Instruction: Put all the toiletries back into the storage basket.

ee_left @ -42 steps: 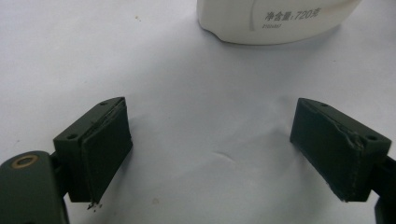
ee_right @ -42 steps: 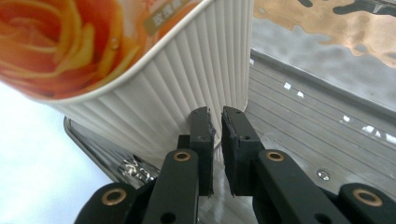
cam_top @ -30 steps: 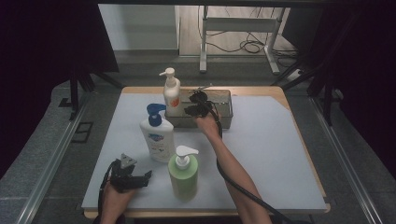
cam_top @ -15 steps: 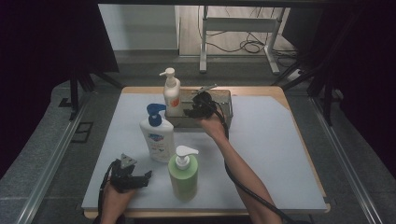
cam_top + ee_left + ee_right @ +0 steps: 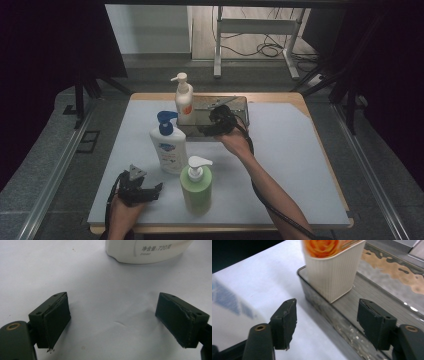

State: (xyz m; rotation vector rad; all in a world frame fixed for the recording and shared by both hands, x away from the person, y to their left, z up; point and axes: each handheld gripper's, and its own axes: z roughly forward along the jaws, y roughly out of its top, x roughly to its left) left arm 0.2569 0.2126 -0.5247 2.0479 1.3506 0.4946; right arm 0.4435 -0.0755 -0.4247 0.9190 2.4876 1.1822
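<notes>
1. Black and wide open, the left hand-held gripper (image 5: 150, 191) lay low on the counter (image 5: 300, 165) near its front left corner, with nothing between its jaws; in the left gripper view (image 5: 113, 320) the base of the white bottle (image 5: 147, 251) stood just ahead of it.
2. That white bottle with the blue pump (image 5: 168, 145) stood upright, left of centre on the counter.
3. A green pump bottle (image 5: 196, 186) stood upright near the front edge, just right of the left hand-held gripper and apart from it.
4. A cream bottle with an orange label (image 5: 183, 102) stood upright in the left end of the grey tray (image 5: 240, 107) at the back of the counter; the right gripper view showed its ribbed base (image 5: 334, 275) resting inside the tray's rim (image 5: 317, 302).
5. The right hand-held gripper (image 5: 212, 125) hovered at the tray's front edge, just right of the cream bottle and clear of it; its jaws had just been opening and held nothing (image 5: 327, 322).
</notes>
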